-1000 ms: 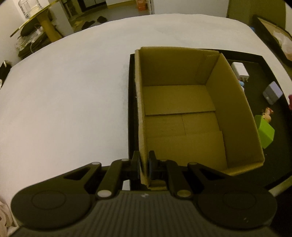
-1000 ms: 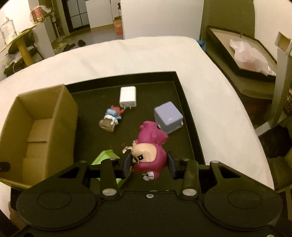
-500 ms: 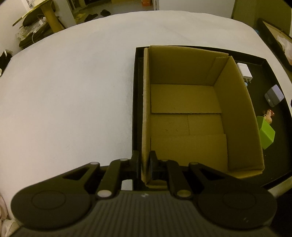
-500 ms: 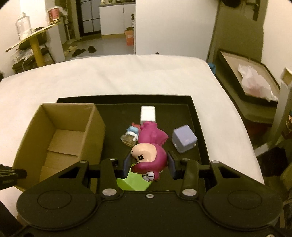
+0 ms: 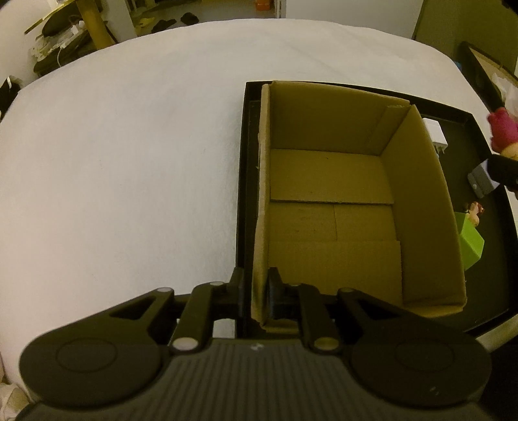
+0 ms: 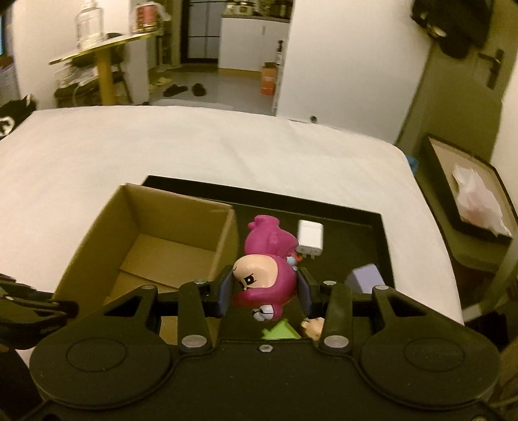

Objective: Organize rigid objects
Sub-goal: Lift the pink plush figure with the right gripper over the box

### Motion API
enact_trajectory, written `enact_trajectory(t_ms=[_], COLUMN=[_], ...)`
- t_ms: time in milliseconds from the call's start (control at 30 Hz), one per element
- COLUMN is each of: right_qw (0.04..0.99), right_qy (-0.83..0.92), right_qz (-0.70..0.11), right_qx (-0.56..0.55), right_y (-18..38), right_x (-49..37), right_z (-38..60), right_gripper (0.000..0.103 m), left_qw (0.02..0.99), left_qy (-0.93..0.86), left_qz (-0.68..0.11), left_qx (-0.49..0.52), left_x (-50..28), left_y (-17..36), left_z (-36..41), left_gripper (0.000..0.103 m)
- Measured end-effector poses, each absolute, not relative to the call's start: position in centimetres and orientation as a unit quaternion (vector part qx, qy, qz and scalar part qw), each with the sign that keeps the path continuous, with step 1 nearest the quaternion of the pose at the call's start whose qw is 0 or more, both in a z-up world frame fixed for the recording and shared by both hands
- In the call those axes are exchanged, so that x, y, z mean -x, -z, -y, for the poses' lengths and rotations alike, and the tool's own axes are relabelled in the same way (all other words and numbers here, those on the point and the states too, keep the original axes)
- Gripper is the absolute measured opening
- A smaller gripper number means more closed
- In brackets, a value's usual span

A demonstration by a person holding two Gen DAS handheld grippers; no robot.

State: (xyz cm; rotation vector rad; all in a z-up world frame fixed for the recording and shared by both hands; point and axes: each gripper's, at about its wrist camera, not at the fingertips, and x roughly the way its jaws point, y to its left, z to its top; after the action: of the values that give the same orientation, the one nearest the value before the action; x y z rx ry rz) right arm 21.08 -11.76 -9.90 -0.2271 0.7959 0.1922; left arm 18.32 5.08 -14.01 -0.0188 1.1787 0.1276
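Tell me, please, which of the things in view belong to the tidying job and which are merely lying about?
Part of the job:
- pink figure, held in the right gripper
- cardboard box, its wall pinched by the left gripper
- white charger, purple cube, green block
- black tray

Lying about:
- slippers
- glass jar

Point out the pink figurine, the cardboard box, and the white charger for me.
pink figurine (image 6: pixel 264 275), right wrist view, on its face.
cardboard box (image 5: pixel 330 171), left wrist view, on its inner floor.
white charger (image 6: pixel 310 234), right wrist view, on its top face.
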Motion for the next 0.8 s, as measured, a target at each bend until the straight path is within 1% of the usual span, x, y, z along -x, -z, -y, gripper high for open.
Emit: enact_trajectory(t_ms=[233,500,800], right_qw=[0.906,0.894,0.891], right_qy=[-0.122,-0.161,-0.206], right_qz=[-0.382,-0.386,-0.367], right_qx=[0.133,0.16,0.172], right_y=[10.0,10.3,9.9], right_x=[-21.5,-22.1,-22.9], right_z=[9.3,7.0,4.5], right_gripper=[0.04,0.041,0.041], left_qw=[0.829,0.828,0.824], left_qy=[-0.051,-0.041,-0.044], left_qz=[-0.556,-0.559,-0.562], left_qx=[0.016,0.028,0.047], left_x=[-18.5,-18.9,-18.8], left_y=[14.1,14.3,14.3], left_z=[-5.4,-5.5,-6.0], left_gripper=[0.018,0.019,0.019])
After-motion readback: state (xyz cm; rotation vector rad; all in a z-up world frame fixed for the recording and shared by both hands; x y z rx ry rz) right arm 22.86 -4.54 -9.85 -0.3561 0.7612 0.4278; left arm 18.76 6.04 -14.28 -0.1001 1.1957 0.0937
